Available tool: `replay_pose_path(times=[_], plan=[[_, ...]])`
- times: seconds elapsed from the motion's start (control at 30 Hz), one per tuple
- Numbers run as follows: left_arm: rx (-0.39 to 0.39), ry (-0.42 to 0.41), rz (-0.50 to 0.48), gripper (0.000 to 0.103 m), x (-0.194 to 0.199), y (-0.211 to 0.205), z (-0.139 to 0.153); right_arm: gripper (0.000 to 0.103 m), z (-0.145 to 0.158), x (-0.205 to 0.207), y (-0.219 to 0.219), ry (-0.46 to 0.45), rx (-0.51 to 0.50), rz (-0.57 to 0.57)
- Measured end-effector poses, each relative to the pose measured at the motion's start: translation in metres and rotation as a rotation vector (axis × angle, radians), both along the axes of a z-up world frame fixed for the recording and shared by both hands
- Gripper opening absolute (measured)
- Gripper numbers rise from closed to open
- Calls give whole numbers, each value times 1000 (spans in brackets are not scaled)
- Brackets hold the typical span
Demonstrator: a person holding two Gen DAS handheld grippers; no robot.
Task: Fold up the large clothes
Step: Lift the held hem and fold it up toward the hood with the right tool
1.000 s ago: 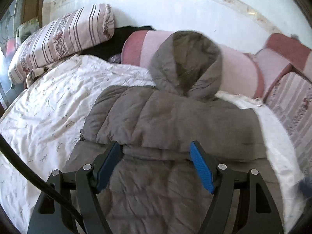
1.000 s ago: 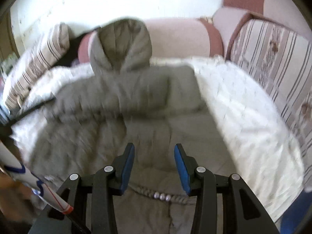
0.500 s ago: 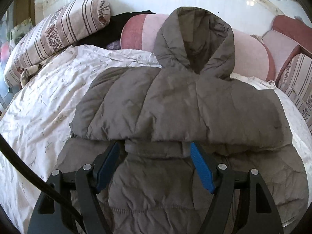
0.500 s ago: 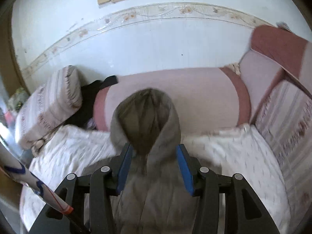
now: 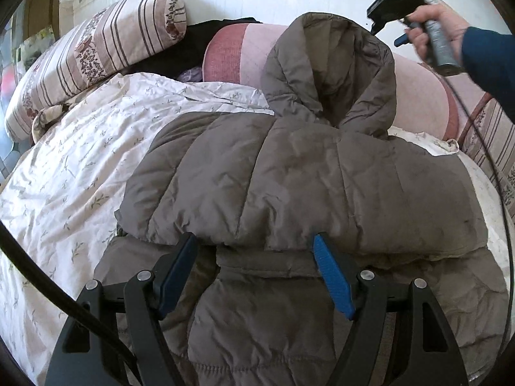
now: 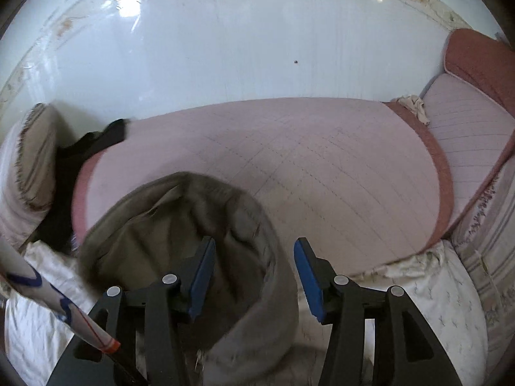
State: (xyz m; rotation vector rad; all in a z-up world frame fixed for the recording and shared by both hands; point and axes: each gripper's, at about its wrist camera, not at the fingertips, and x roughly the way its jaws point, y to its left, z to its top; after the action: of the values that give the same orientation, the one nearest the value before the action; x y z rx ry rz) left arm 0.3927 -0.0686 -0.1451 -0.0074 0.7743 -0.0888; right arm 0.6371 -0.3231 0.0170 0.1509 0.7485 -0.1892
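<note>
The puffy brown jacket [image 5: 305,193] lies on the floral sheet [image 5: 80,167], looking soft, bulky and springy, best pinched at the hood rim [image 6: 276,276], which stands between the right gripper [image 6: 254,276]'s just-widening jaws, while the left gripper [image 5: 254,273] hovers spread over the folded sleeves.

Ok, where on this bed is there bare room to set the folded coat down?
The widest free patch is the white floral quilt, between the striped pillow and the brown coat. A narrower strip of quilt lies on the other side, between the coat and the striped cushions. The middle is filled by the coat, and its hood leans on the pink bolster.
</note>
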Motion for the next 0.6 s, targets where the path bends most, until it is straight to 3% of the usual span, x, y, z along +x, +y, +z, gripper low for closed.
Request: replay_pose_path(times=[0.17,0.2,0.23,0.3,0.37,0.6], plan=[[22,2,0,74,3,-4,-5,53,-32,26,-12,12,15,-33],[22,1,-1,74,3,-4,-5,25,-38,26,-12,21,13,-25],[21,1,-1,74,3,-4,-5,6,-42,25,-12,32,9,-15],[13,5,-1,74,4,-3,-5,6,-42,11,-12,8,-19,-19],[-4,12,3,74,4,0,-4,5,-34,-12,-14,-44,15,-5],[-92,-16,63,74,3,29,14,5,5,-148,-9,-183,74,87]])
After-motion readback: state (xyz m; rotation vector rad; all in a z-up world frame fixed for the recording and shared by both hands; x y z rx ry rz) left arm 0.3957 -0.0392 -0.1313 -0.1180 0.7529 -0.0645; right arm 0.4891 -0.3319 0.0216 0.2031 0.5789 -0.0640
